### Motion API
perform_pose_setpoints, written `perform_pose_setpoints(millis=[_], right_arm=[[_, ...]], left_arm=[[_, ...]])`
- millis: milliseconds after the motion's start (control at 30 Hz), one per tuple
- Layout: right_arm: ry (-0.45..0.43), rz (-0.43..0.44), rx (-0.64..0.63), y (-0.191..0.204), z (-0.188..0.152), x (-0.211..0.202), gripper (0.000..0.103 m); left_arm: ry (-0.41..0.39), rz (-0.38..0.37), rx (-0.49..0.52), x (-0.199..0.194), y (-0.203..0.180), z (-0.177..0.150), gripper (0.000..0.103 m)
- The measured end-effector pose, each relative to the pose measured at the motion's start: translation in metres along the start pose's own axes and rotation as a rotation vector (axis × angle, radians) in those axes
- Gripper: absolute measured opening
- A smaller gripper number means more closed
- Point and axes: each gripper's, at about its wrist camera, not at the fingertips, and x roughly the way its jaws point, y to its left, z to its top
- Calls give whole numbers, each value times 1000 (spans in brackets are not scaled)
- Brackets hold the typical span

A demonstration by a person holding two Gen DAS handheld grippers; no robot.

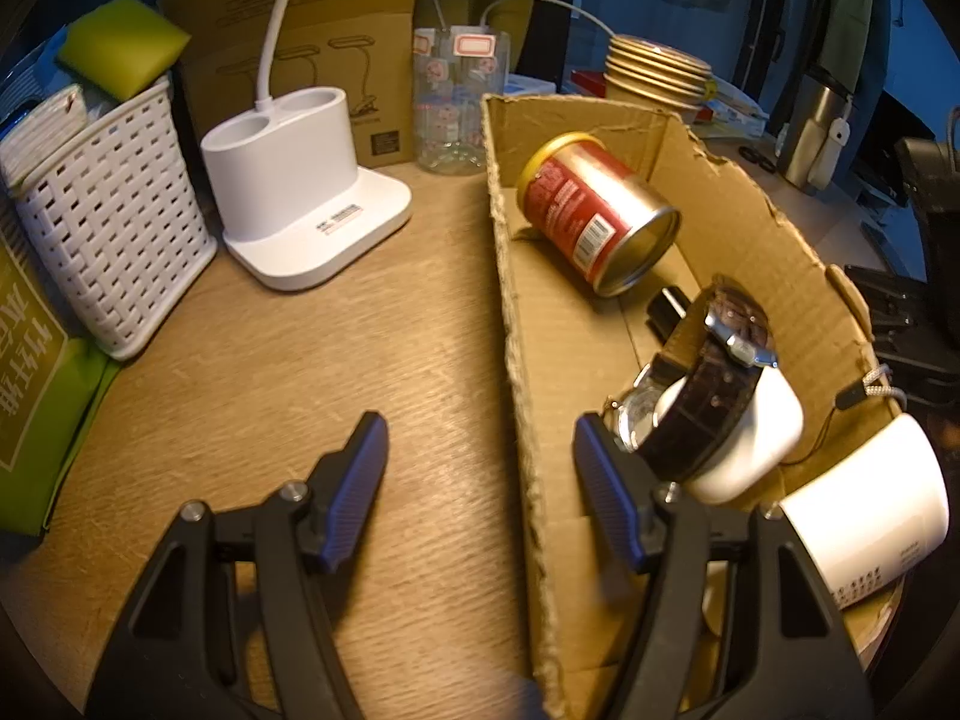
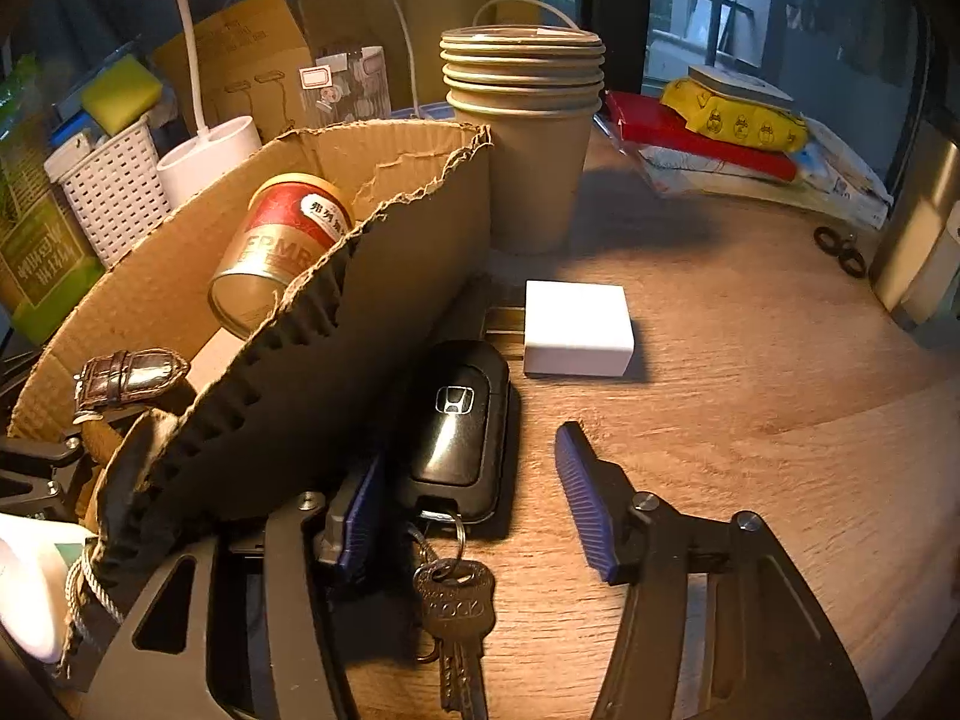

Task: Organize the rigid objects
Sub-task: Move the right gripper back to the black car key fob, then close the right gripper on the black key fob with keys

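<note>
An open cardboard box (image 1: 750, 228) holds a red and gold can (image 1: 594, 210) lying on its side, a brown-strapped watch (image 1: 720, 372) wrapped on a white holder, and a white mug (image 1: 870, 504). My left gripper (image 1: 480, 480) stands open astride the box's left wall, one finger outside and one inside, touching nothing. On the table right of the box lies a black car key fob (image 2: 456, 414) with metal keys (image 2: 456, 612) on a ring. My right gripper (image 2: 468, 462) is open around the fob; its right finger stands clear of it. A white charger block (image 2: 576, 330) lies just beyond.
A stack of paper cups (image 2: 528, 138) stands behind the box. A white woven basket (image 1: 114, 228), a white lamp base (image 1: 300, 192) and a clear jar (image 1: 459, 102) line the left and back. Stacked packets (image 2: 720, 138), black rings (image 2: 840, 252) and a steel flask (image 2: 918, 228) sit at the right.
</note>
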Motion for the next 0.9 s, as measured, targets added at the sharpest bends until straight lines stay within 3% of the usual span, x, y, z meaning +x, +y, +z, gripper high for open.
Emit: perform_pose_setpoints(millis=[33,900], right_arm=[[-2,5,-5,2,0,-1,39],[-113,-54,-2,9,1,-43,38]], left_arm=[[0,-1,1,0,-1,0,66],[0,-2,0,0,0,0,66]])
